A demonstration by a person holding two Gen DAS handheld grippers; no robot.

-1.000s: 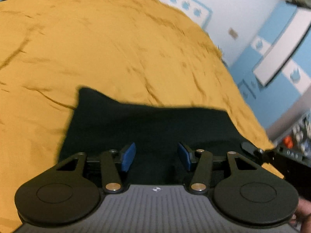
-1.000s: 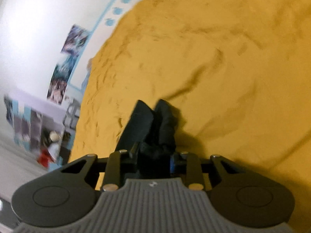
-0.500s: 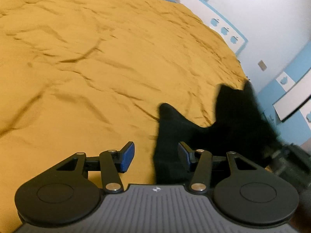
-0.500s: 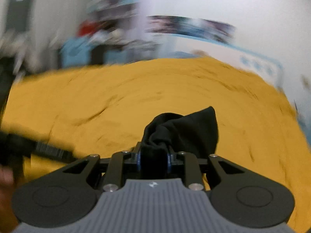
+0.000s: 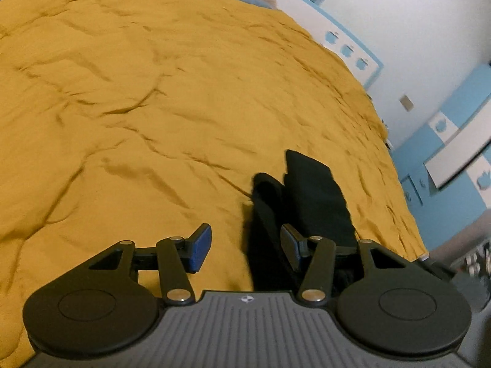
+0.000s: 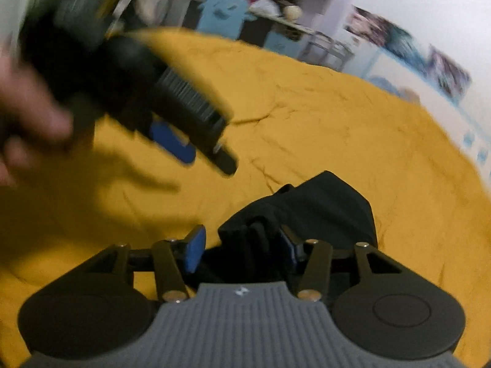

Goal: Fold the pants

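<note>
1. The black pants (image 5: 310, 196) are lying in a folded, bunched bundle on the bed, on top of the wrinkled yellow bedspread (image 5: 153, 92).
2. In the left wrist view, the bundle is sitting toward the right side of the bed, just ahead of the right-hand finger of the left gripper (image 5: 245, 245).
3. The left gripper's fingers are standing about half open. Nothing is being gripped: the left blue pad (image 5: 201, 247) is hanging over bare bedspread, and the right one is overlapping the edge of the pants in the view. Whether that finger is touching the cloth cannot be told.
4. The right gripper (image 6: 242, 247) is pointing down at the same bundle (image 6: 325, 208), seen here as a crumpled dark heap directly ahead of it.
5. The right gripper's fingers have just been opening and are now standing roughly half open. A fold of the pants is sitting between them, against the right pad, while a clear gap is showing at the left pad (image 6: 195, 247); the cloth is not being pinched.
6. In the right wrist view, the left gripper (image 6: 202, 153) is appearing blurred at upper left, with the person's hand (image 6: 27, 122) wrapping around its body. It is hovering apart from the pants.
7. White and blue walls (image 5: 414, 46) with pictures are bordering the far side of the bed.
</note>
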